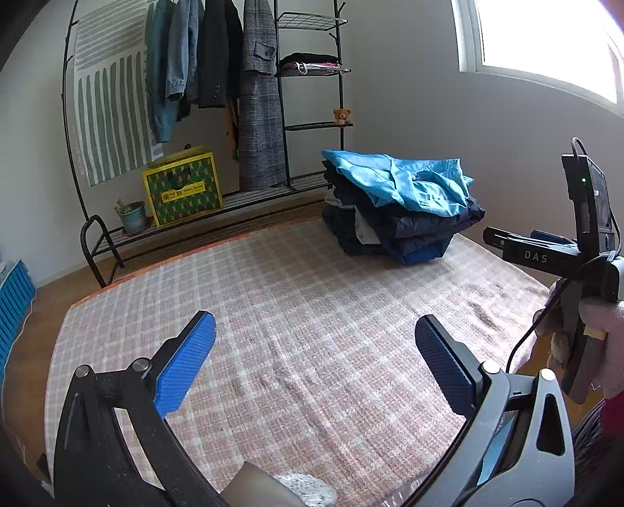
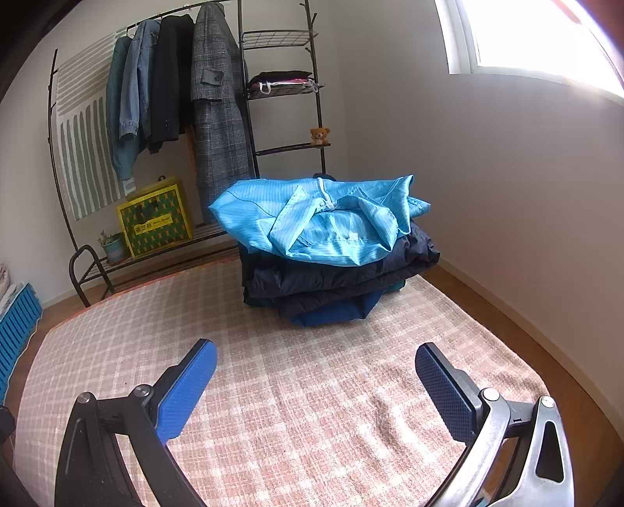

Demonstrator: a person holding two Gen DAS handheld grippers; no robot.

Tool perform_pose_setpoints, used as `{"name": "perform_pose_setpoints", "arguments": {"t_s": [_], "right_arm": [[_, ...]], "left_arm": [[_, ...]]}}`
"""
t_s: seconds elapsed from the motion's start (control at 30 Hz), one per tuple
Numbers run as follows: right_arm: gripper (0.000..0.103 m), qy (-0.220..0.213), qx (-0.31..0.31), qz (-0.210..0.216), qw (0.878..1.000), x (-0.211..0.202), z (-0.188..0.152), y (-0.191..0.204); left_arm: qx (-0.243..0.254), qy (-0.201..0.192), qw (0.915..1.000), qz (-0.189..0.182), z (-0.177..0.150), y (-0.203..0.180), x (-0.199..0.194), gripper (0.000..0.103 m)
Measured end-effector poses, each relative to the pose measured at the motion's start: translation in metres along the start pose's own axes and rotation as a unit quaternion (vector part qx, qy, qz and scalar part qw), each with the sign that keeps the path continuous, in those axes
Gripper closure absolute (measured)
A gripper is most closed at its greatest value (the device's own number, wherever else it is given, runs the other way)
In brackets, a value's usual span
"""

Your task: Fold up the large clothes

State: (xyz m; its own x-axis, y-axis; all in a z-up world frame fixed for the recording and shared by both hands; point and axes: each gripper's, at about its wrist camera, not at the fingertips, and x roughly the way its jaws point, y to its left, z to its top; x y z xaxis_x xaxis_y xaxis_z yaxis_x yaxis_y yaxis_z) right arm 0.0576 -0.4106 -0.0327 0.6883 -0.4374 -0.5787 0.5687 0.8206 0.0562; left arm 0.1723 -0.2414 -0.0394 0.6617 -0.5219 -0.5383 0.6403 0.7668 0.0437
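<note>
A stack of folded clothes (image 1: 401, 218) sits at the far right corner of a pink checked rug (image 1: 296, 312). A light blue garment (image 2: 323, 218) lies on top, over dark navy ones (image 2: 335, 280). My left gripper (image 1: 316, 347) is open and empty, held above the middle of the rug. My right gripper (image 2: 316, 374) is open and empty, above the rug and short of the stack. The right gripper's body (image 1: 585, 241) shows at the right edge of the left wrist view.
A black clothes rack (image 1: 249, 97) with hanging jackets stands along the far wall, with a yellow box (image 1: 183, 187), a potted plant (image 1: 132, 214) and a small teddy bear (image 1: 342, 116). A blue crate (image 2: 15, 331) is at the left. A window (image 2: 538, 35) is at upper right.
</note>
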Motion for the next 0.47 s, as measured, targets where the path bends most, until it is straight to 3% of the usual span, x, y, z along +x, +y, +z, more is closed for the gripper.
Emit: {"name": "perform_pose_setpoints", "arguments": {"t_s": [0.47], "right_arm": [[0.0, 0.002, 0.001, 0.0, 1.0, -0.0013, -0.0013, 0.0004]], "left_arm": [[0.0, -0.006, 1.0, 0.005, -0.0004, 0.0014, -0.0015, 0.0]]}}
